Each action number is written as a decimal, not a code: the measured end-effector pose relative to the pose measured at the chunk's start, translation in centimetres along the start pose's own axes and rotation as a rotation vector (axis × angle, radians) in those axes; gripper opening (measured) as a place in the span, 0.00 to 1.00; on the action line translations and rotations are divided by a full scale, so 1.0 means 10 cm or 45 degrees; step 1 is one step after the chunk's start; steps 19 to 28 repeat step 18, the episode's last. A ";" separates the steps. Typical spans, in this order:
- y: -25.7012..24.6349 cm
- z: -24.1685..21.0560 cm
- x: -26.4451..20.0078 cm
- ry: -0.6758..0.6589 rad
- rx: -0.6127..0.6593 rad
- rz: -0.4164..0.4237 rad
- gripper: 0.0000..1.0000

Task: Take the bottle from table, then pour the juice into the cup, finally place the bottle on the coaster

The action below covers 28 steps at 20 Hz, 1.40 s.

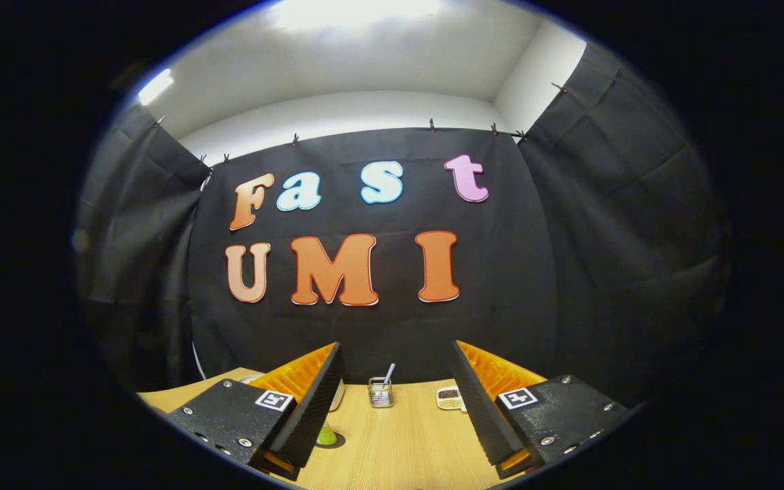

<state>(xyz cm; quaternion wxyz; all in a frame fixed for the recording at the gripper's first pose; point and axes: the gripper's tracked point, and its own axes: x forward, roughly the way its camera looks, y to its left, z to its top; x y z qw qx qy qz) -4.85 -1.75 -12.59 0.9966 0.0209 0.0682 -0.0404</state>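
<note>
Fingers [397, 401] spread wide apart, released, nothing between them, held above the near part of the wooden surface [399, 442] and aimed toward the black cloth wall [365, 327] at the back. A small part of a green thing [326, 435] peeked out just beside the inner edge of the left finger, resting on a dark round coaster [339, 441]; most of it hidden behind that finger, so could not tell whether bottle or cup. A pale thing [338, 395] showed as a sliver behind the same finger, farther back, too hidden to name. Beyond the gap between the fingers, near the foot of the cloth wall, stood a small wire-mesh holder [380, 393], upright, with a thin pale stick [388, 373] leaning out of it to the right. To its right, just beside the inner edge of the right finger, lay a small white dish [450, 398] with dark and light contents, too small to identify. Holder and dish stood apart from each other, both well beyond the fingertips. Bare wood stretched between the fingers and those two things. Above the cloth wall, a white ceiling [365, 61] with a bright light patch. Square black-and-white markers sat on the top of each finger mount.
</note>
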 end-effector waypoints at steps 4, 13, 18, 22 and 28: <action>0.07 0.04 -0.06 -0.009 -0.006 -0.013 0.94; 0.31 0.47 -0.21 -0.087 -0.066 0.023 0.94; 0.28 0.70 -0.36 -0.112 -0.100 0.016 0.96; 0.28 0.70 -0.36 -0.112 -0.100 0.016 0.96; 0.28 0.70 -0.36 -0.112 -0.100 0.016 0.96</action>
